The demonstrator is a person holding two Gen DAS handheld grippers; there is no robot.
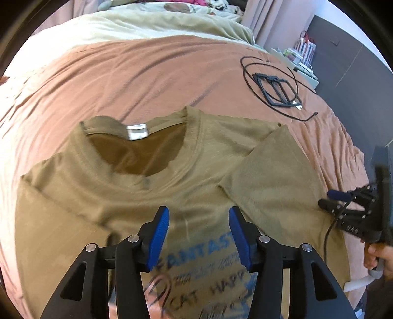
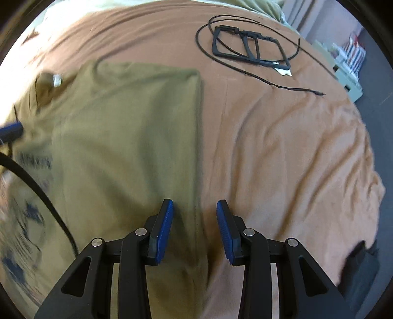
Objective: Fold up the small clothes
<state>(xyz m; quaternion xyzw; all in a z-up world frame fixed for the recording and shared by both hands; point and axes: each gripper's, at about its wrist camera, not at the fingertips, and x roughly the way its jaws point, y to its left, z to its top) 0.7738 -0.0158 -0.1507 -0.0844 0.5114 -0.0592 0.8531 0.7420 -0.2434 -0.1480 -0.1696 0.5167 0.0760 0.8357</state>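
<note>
Olive-tan cotton T-shirt (image 1: 201, 162), centre of frame: darker brown inside the neck opening, white neck label (image 1: 137, 131), blue and black printed lettering (image 1: 213, 265) at lower centre. Rust-orange bedsheet (image 1: 147, 78) underneath. Pale cream-green blanket (image 1: 152, 24) at top. Black plastic frame (image 2: 248, 47) and black cable (image 2: 277, 84), upper right. Both grippers black with blue ribbed pads (image 2: 165, 229)

Bedding, a frame and a cable on the bed

We see a rust-orange bedspread (image 1: 147, 73) covering the bed, creased throughout, with a pale cream blanket (image 1: 152, 24) bunched along its far edge. Near the far right corner lies a black rectangular frame (image 2: 248, 46), looped around by a thin black cable (image 2: 270, 82) whose loose end trails toward the right edge. Beyond that edge we make out pinkish curtains (image 1: 267, 17) and a striped bag (image 1: 305, 49).
</note>
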